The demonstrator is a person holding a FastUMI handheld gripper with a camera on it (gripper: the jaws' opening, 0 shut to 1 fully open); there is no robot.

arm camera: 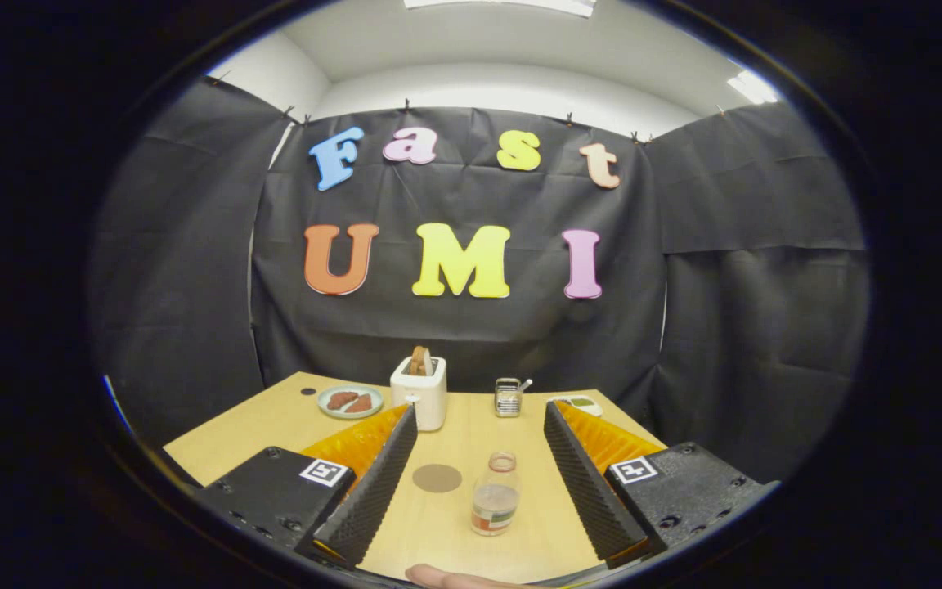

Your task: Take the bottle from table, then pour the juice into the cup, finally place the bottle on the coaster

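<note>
Bottle upright on the desk between the spread fingers

Bottle [495, 495] is seen standing upright on the wooden desk [250, 429], uncapped, with a little pale liquid in its lower part and a label around its base. It is placed between the two fingers [373, 483] of the tool [479, 425], nearer the right one, and is touched by neither. The tool is held wide open and nothing is gripped. A round brown coaster [437, 478] is laid flat just to the left of the bottle, apart from it. Beyond the fingertips, a glass cup [508, 398] with a handle is set near the far edge of the desk. To its left a white toaster [419, 391] with bread in the slot is seen, and further left a plate [350, 402] carrying two brown pieces
</note>
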